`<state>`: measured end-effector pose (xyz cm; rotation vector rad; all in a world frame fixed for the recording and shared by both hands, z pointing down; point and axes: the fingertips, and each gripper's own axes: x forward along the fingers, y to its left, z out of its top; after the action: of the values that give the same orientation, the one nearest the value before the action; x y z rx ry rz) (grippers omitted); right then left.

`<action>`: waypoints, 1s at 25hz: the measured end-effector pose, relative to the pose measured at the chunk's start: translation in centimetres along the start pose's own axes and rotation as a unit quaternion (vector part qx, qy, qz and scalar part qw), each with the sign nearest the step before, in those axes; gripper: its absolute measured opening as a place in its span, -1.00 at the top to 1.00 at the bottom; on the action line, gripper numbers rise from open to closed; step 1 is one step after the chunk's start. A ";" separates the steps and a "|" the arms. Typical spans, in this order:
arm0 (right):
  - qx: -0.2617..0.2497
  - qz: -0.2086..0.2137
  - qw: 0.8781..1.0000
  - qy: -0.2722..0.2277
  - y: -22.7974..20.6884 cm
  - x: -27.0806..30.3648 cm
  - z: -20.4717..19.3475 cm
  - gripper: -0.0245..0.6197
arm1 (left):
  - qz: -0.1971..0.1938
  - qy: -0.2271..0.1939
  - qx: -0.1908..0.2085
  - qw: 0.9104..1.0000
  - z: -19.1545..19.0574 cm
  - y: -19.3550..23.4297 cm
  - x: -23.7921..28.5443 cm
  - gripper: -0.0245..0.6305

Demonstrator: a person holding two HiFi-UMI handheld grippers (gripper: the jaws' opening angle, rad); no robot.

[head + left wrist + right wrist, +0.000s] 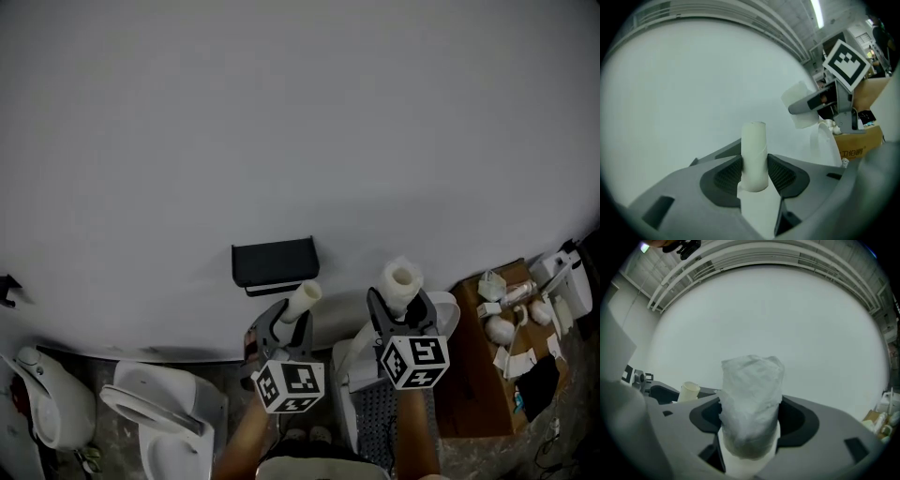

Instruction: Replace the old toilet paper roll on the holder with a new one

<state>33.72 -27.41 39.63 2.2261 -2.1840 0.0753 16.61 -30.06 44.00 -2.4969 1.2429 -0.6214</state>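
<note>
Currently my left gripper point(287, 324) sits just below the black holder point(275, 262) on the grey wall point(281, 112), apart from it. Its jaws pinch the old cardboard tube point(303, 300). In the left gripper view the pads point(725, 177) press on both sides of the tube point(754, 150), near its lower end. The tube stands up well clear of the left gripper point(754, 168), its open end towards the wall point(693, 93). From the head view the tube leans up and to the right, its top just under the holder's lower right corner.

My right gripper point(401, 317) is below and to the right of the holder, well apart from it, and clamps the new toilet paper roll point(401, 281). In the right gripper view the jaws stand wide, but the roll point(752, 399) fills the gap and both pads bear on its crinkled white sides, so the right gripper point(751, 423) has a firm grip. The roll's hollow core faces up in the head view. The old tube point(689, 391) shows at the left of that view. In the left gripper view the right gripper point(813, 102) appears at the right with the new roll point(797, 103).

A white toilet point(159, 412) stands lower left of the holder. A brown cardboard box point(469, 384) with small items on it lies lower right.
</note>
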 end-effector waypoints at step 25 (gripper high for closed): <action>-0.094 0.053 0.990 0.093 5.3 5.7 -7.6 -0.04 | 0.134 -0.010 -0.177 0.975 -6.2 14.5 -8.6 0.39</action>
<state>28.34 -32.81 47.44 1.9228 -2.1122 0.0734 -0.96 -32.05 40.98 -2.5234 1.7784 -0.3305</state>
